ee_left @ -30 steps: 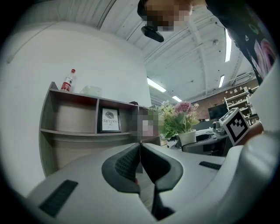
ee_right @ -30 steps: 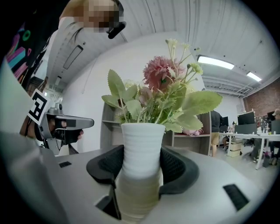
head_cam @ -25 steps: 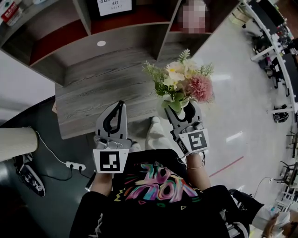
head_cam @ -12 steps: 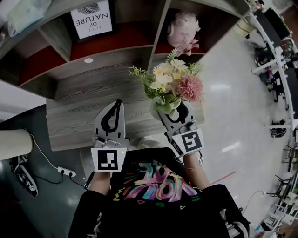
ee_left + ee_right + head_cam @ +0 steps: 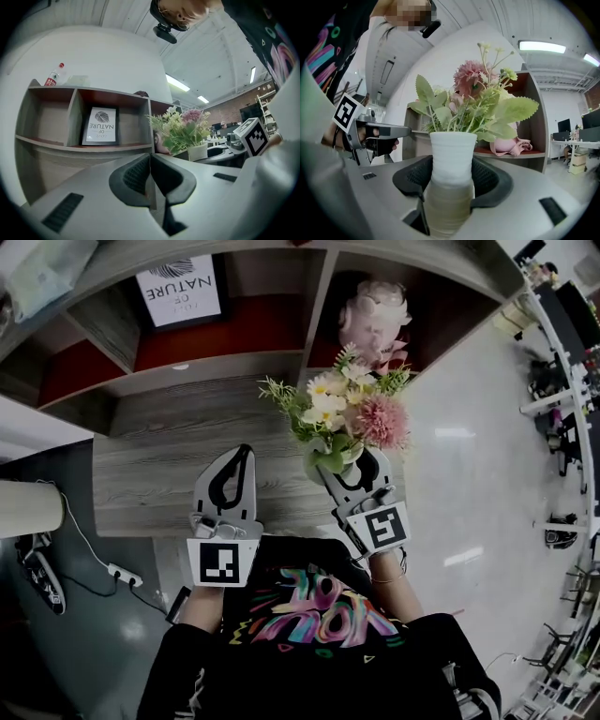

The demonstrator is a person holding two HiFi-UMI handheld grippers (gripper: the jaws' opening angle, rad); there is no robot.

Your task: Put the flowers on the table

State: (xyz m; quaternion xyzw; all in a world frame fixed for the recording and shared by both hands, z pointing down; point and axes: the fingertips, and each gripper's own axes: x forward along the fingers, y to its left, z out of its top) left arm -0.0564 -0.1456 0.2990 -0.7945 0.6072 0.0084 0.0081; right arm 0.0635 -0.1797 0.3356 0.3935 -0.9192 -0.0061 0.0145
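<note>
Clamping a white ribbed vase [image 5: 452,161] from both sides, the right tongs [image 5: 451,177] are holding it upright, their jaws spread wide and the pads pressing on the lower part of its body. The flowers [image 5: 352,413], a bunch of pink, cream and yellow blooms with green leaves, are standing up out of the vase. In the head view the vase is sitting over the near right part of the grey wood-grain table [image 5: 178,474], close to its right end; no view is showing whether its base is touching the top. The left tongs [image 5: 244,454] are hovering level over the near edge of the table, to the left of the vase and apart from it, with their jaws together and nothing between them. Beyond the table an open shelf unit [image 5: 272,329] is standing, with a framed leaf print [image 5: 180,289] leaning in its left compartment and a pink bundle [image 5: 375,315] lying in the compartment right behind the flowers.
</note>
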